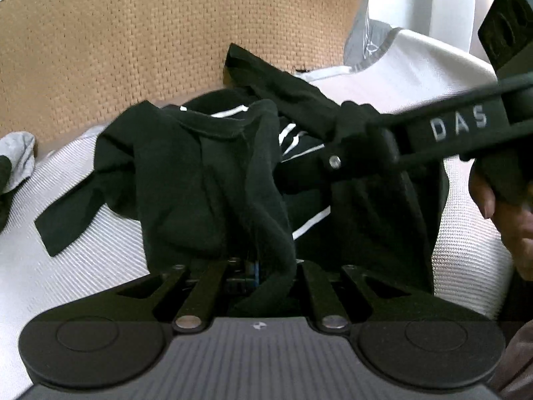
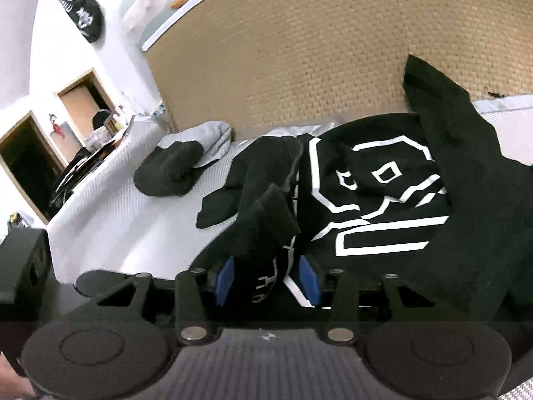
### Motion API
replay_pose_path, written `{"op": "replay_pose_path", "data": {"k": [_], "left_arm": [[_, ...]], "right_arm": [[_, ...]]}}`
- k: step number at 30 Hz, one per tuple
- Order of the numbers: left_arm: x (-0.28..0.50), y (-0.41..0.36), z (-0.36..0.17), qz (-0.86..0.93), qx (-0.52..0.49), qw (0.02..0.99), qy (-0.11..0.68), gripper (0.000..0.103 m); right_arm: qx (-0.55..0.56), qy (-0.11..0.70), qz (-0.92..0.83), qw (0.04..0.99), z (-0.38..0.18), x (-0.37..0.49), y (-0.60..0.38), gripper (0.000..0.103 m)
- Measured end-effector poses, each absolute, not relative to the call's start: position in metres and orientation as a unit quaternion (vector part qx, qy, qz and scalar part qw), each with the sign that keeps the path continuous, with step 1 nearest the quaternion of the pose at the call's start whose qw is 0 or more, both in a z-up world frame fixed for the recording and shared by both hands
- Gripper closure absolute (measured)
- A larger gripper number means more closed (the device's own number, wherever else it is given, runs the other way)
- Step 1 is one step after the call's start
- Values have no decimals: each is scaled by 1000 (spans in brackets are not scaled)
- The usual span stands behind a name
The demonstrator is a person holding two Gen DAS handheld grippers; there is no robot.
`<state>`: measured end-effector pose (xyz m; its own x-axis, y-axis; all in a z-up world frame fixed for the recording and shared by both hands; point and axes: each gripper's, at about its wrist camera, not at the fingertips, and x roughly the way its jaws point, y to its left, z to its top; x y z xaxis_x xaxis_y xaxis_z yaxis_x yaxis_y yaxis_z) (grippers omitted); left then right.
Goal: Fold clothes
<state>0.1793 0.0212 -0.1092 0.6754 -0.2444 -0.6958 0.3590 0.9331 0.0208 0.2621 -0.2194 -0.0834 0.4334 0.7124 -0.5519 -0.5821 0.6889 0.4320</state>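
A black T-shirt (image 1: 206,173) with a white line print (image 2: 376,206) lies crumpled on the white ribbed bedding (image 1: 66,266). My left gripper (image 1: 256,263) is shut on a bunched fold of it, and the cloth hides the fingertips. The right gripper (image 1: 349,126) reaches in from the right with a hand (image 1: 499,220) on its grip and holds another part of the shirt, drawn taut toward a raised corner (image 1: 240,56). In the right wrist view a thick printed fold fills the gap of the right gripper (image 2: 266,280) between its blue pads (image 2: 225,280).
A tan woven panel (image 2: 333,50) stands behind the bedding (image 2: 133,226). A grey and black garment (image 2: 186,160) lies at the left, also seen as a grey and black garment (image 1: 16,160) at the left wrist view's edge. Doorways (image 2: 30,153) and clutter are far left.
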Motion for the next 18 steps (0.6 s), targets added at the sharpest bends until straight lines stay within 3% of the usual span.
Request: {"op": "replay_pose_path", "data": {"k": [18], "left_arm": [[179, 5, -121, -170, 81, 903, 386, 96]], "right_arm": [[101, 408, 399, 815, -97, 271, -199, 52]]}}
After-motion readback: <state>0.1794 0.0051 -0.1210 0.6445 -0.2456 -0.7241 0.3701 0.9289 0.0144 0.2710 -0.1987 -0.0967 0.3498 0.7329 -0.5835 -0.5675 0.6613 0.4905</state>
